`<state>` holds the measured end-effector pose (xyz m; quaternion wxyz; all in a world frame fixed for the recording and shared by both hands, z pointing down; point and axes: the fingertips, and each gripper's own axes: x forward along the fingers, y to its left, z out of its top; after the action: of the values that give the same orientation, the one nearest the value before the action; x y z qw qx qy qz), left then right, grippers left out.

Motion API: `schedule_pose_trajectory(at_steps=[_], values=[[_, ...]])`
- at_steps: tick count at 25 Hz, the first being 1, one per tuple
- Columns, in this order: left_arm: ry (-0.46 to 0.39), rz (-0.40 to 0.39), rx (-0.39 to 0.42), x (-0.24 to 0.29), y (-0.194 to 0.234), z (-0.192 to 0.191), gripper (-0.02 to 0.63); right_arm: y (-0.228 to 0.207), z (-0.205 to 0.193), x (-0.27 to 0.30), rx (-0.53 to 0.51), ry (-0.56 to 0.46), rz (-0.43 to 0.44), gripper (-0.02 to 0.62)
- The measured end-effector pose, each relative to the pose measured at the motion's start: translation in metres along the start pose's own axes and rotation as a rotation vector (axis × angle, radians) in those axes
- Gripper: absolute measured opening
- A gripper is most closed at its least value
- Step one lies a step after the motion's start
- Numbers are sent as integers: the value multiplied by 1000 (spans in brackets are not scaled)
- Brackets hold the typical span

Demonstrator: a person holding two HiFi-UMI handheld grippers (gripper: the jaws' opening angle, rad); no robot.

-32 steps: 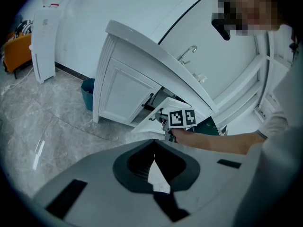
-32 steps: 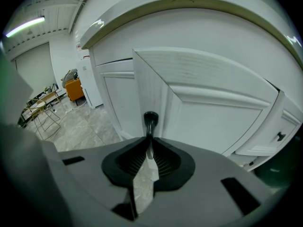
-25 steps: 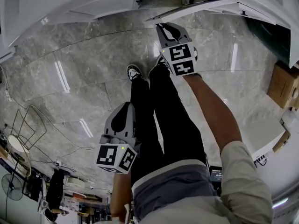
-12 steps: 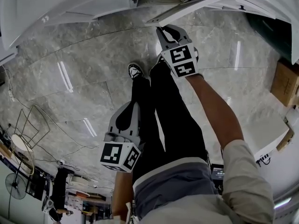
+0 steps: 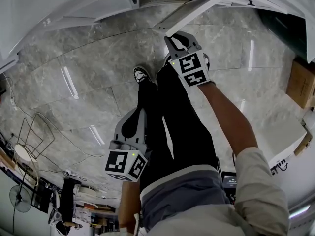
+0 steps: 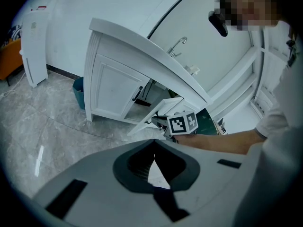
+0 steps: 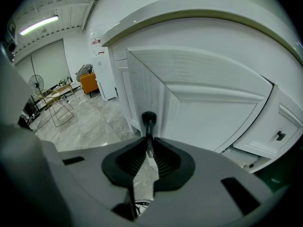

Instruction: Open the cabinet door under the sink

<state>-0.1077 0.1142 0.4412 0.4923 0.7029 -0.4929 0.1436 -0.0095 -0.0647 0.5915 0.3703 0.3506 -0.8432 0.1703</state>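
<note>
Black handle (image 7: 148,119) of cabinet door (image 7: 203,93) pinched in right claw (image 7: 149,140), left claw (image 6: 154,148) closed, empty

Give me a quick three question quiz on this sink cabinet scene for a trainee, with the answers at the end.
1. True or false: the right gripper is shut on the door handle.
2. The left gripper is: A) holding a cloth, B) shut and empty, C) clamped on the tap.
3. Fill in: the cabinet door stands partly ____.
Key: 1 true; 2 B; 3 open.
</note>
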Motion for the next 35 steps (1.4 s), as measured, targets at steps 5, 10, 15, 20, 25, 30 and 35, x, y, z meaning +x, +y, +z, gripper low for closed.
schedule_pose_trajectory(at_steps=[5,10,15,20,25,30,35], values=[[-4,10,-1,4,2,3,-2,0,-8,-7,-9,9,23,57],[4,6,-18,5,0,6,-2,-1,-18,-16,-17,25,33,57],[14,-11,-43,9,-4,1,-2,-2,-26,-23,-24,34,37,57],[27,-8,-27,12,-3,6,-2,-5,-38,-30,-27,51,36,57],[33,-13,-25,15,-2,9,-2,-8,-46,-39,-5,61,30,57],[42,-25,-18,19,-7,8,-2,-11,-53,-46,-2,70,29,57],[39,-32,-10,22,-9,11,-2,-15,-59,-52,15,75,21,57]])
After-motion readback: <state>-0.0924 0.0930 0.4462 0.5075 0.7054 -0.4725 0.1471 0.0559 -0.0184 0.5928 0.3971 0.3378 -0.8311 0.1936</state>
